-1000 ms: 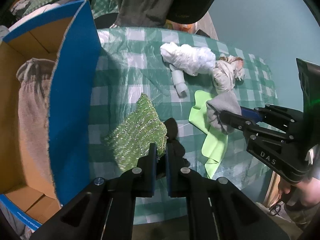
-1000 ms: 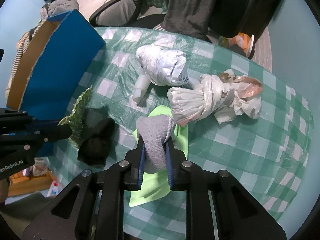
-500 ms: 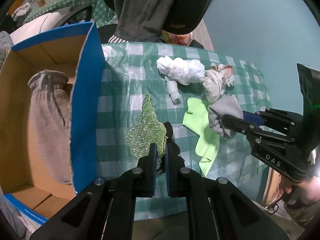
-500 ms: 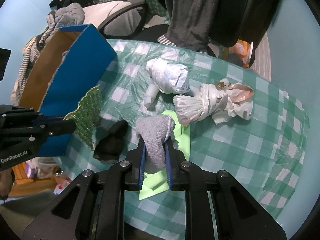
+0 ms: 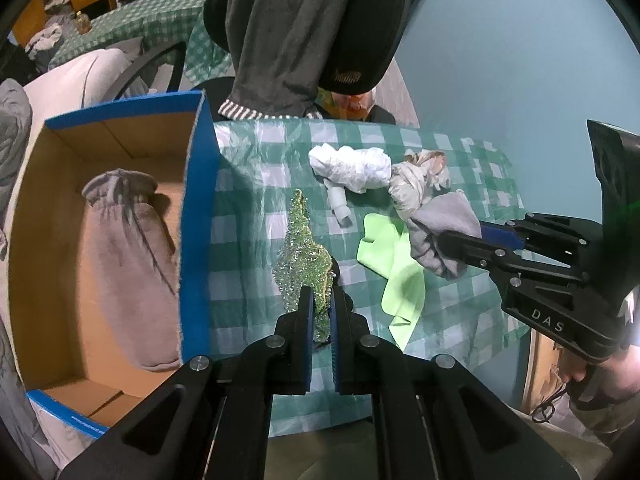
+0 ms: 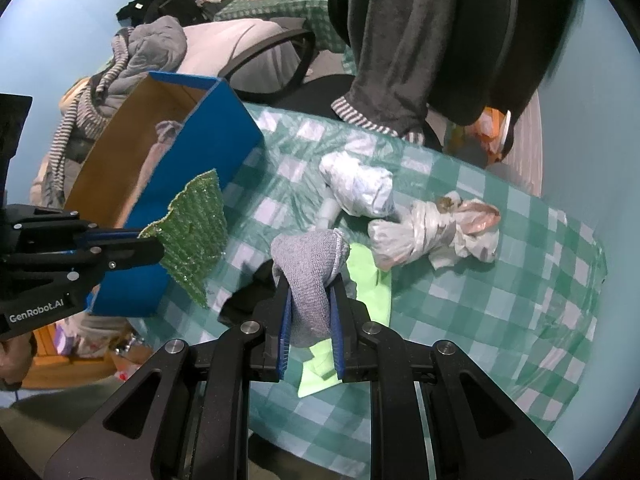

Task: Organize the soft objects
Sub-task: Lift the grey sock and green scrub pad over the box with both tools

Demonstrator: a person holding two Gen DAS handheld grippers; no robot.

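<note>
Surface [image 5: 472,320] is wearing a green-and-white checked plastic cover, creased in places. Cardboard box [image 5: 196,216] with blue outer walls is sitting at its left edge, open at the top. Grey drawstring pouch [image 5: 132,264] is lying inside the box on the brown floor, neck toward the far wall. Office chair [image 6: 492,20] with a dark grey garment [image 6: 392,36] draped over it is standing behind the surface.

White plastic bag bundle [image 5: 352,166] is lying on the far half of the surface, touching a second knotted bag bundle [image 5: 416,182] with a pinkish end to its right. Lime green cloth [image 5: 400,280] is lying flat just in front of the bundles. Black soft item [image 6: 250,294] is lying beside the cloth on the side toward the box, mostly hidden by the grippers.

Left hand-held gripper [image 5: 320,312] is clamping shut on the glittery green scouring cloth [image 5: 306,256], which is hanging off the surface, clear of it, just beside the box's blue wall. In the right wrist view the same cloth [image 6: 196,232] is overlapping the blue wall; whether it is touching cannot be told.

Right hand-held gripper [image 6: 310,320] is clamping on the grey sock [image 6: 310,276], which is bulging between the pads and folding over the fingertips, held above the lime cloth. A person's hand [image 5: 592,376] is holding that gripper's body at the right edge.
</note>
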